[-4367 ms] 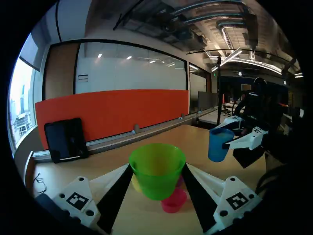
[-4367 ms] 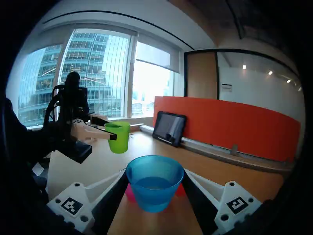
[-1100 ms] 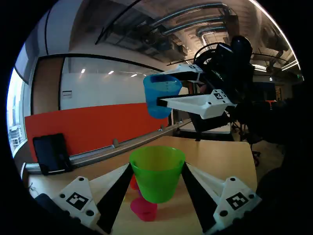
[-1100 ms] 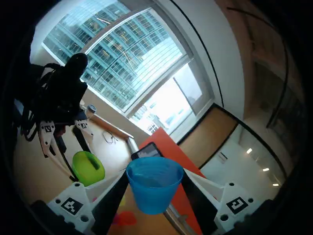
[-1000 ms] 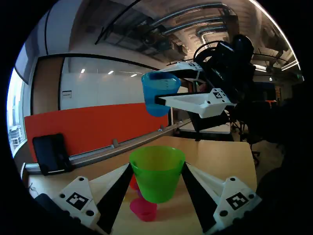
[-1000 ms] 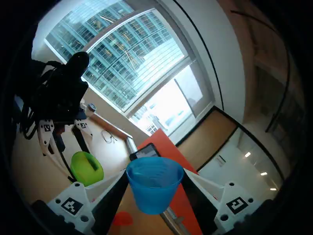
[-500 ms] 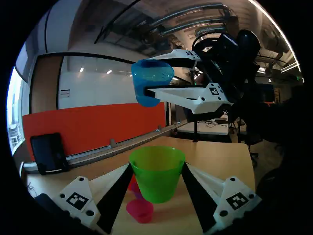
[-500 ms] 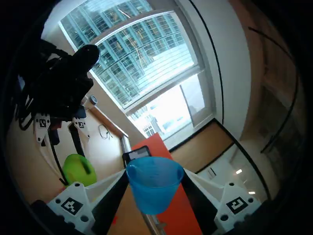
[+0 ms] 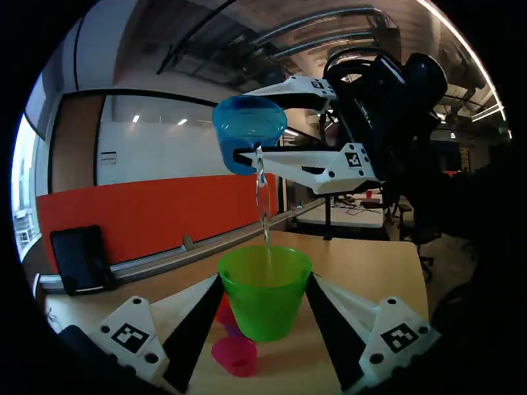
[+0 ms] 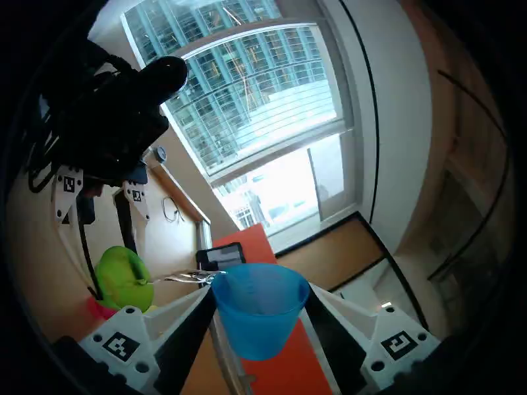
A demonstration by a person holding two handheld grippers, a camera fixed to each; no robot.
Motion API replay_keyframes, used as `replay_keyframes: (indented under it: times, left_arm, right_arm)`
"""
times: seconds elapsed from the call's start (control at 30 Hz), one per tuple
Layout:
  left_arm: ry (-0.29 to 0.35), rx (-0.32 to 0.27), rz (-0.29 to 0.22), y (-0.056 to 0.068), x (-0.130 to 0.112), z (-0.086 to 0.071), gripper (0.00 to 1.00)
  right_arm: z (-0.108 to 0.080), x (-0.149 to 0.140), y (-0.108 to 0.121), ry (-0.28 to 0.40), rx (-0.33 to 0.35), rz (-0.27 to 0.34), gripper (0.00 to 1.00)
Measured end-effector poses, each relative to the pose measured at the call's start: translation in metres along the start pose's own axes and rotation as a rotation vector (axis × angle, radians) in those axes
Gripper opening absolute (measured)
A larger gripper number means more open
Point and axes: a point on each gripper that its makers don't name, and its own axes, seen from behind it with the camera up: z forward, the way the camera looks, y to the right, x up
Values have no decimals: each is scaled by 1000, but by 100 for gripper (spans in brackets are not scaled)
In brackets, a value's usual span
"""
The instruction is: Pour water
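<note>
My left gripper is shut on a green cup, held upright above the wooden table. Above it, my right gripper is shut on a blue cup tipped toward the green one. A thin stream of water falls from the blue cup's rim into the green cup. In the right gripper view the blue cup sits between my right gripper fingers, water leaves its rim toward the green cup, and the left gripper holds that cup.
Small pink cups lie on the table under the green cup. A dark tablet leans against the orange partition at the table's back. A person in dark clothing holds the right gripper. Big windows stand behind the left gripper.
The right gripper rose from beside the green cup to above it and tilted the blue cup further. Water now streams into the green cup; half a second ago none was falling.
</note>
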Motion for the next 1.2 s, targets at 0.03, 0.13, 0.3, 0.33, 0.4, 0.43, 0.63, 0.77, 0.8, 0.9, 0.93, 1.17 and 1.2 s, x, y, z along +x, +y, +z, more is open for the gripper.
replay_keyframes:
  times: [0.03,0.13,0.3,0.33,0.4,0.43,0.63,0.77,0.8,0.9,0.93,1.17,1.2]
  left_arm:
    - [0,-1,0,0,0,0,86]
    - [-2,-1,2,0,-1,0,86]
    - [-3,-2,2,1,-1,0,86]
    - [-3,-2,2,1,-2,0,86]
    - [-3,-2,0,1,-2,0,86]
    - [-3,-2,0,0,-2,0,86]
    - [-2,-3,-2,0,-1,-1,86]
    - [-2,-4,0,1,0,-2,86]
    - [-2,-4,0,1,0,-2,86]
    - [-3,-4,2,1,0,-2,86]
    - [-3,-3,2,1,0,-2,86]
    - [-1,-5,2,1,1,-2,86]
    - [-1,-5,2,1,1,-2,86]
  right_arm:
    - [0,0,0,0,-1,-5,92]
    - [1,0,2,-1,-5,-20,91]
    - [1,1,5,0,-14,-51,91]
    - [1,1,5,1,-14,-57,91]
    - [1,2,6,2,-16,-69,92]
    - [1,3,7,3,-17,-74,92]
    - [2,6,11,6,-23,-112,91]
    - [3,7,13,7,-29,-135,92]
    - [3,8,14,8,-29,-138,92]
    - [3,9,15,10,-29,-149,92]
    - [3,9,15,11,-30,-153,92]
    - [4,13,17,18,-34,-184,92]
    - [4,13,17,17,-34,-187,92]
